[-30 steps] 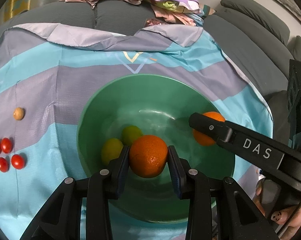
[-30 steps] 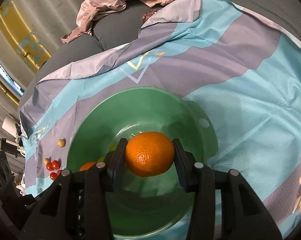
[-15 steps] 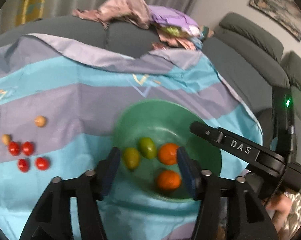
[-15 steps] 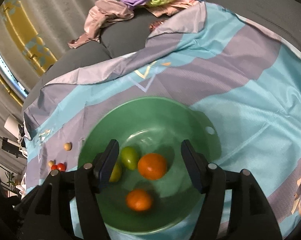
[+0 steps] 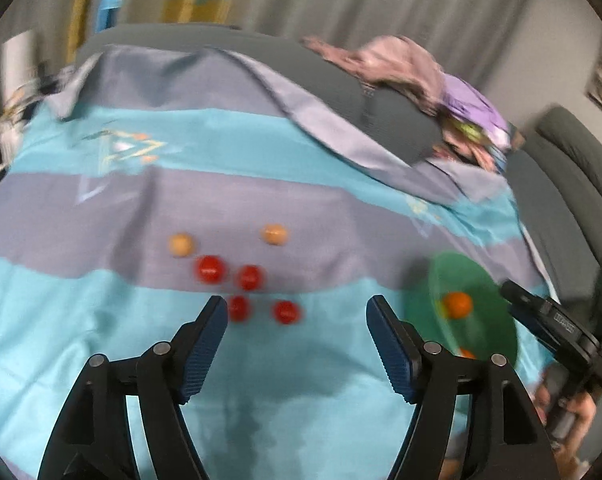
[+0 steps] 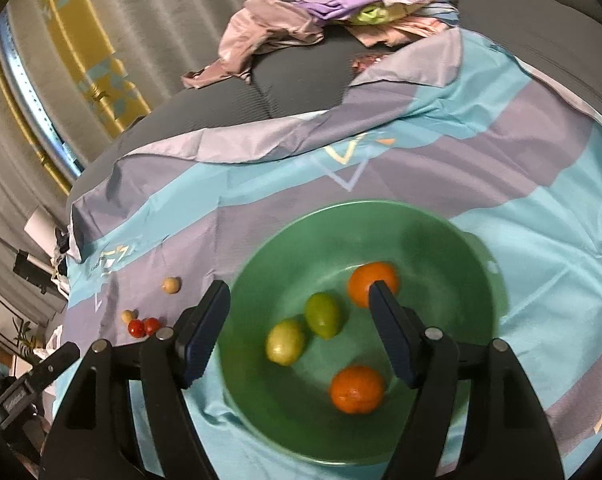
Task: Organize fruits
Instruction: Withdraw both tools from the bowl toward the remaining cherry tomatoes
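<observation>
Oranges point(image 6: 357, 389) and two green fruits point(image 6: 321, 315) lie in green bowl point(image 6: 453, 240); both grippers point(image 6: 297, 296) point(image 5: 297, 312) gape, empty.

Both wrist views downward, sharing green bowl point(image 6: 261, 276)

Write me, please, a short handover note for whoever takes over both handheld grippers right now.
Left gripper: open, empty, pointed at the loose small fruit.
Right gripper: open, empty, above the round green plastic bowl.
In the bowl: two round orange mandarins and two oval yellow-green fruits.
On the striped blue-and-grey cloth, to the bowl's left: four small red cherry tomatoes and two small tan round fruits.
Done: four fruits bowled.
Left: six small ones, presumably bowl-bound.
</observation>
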Available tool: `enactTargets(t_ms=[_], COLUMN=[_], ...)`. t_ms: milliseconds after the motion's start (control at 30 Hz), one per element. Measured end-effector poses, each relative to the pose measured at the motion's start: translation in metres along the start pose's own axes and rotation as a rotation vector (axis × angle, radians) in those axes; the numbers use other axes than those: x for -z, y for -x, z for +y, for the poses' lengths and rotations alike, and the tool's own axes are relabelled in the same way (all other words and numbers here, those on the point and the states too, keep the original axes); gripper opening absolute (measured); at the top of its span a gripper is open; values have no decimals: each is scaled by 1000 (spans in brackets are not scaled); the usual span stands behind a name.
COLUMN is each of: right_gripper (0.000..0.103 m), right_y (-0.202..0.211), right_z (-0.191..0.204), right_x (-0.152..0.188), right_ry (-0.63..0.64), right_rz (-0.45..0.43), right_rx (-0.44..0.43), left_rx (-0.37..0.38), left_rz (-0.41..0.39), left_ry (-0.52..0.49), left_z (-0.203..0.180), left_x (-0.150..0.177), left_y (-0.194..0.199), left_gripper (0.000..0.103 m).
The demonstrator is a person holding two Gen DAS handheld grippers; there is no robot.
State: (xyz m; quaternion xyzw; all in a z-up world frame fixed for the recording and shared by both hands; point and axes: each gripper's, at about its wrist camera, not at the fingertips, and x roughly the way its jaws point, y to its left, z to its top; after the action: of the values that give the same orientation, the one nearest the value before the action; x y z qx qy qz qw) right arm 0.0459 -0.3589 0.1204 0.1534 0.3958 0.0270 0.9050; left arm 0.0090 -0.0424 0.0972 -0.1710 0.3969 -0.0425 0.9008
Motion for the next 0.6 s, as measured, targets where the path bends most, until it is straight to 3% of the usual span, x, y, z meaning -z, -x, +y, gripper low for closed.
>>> enactTargets(t_ms=[133,267,433,600], right_gripper=[73,73,71,50], right_y=[-6,-14,-24,-49], right_z=[21,48,78,117], right_x=[5,12,22,30], right_ry=[69,147,211,270], right_rz=[20,33,87,192], right_rx=[-14,-25,-131,-224], left_rx=[-74,-56,-69,-55], left_rz=[-4,0,17,53], left_ry=[85,140,176,173], left_z=[37,62,78,82], left_x=[-1,-1,0,2], left_y=[-7,-13,-25,-43], left_gripper=[72,72,72,71])
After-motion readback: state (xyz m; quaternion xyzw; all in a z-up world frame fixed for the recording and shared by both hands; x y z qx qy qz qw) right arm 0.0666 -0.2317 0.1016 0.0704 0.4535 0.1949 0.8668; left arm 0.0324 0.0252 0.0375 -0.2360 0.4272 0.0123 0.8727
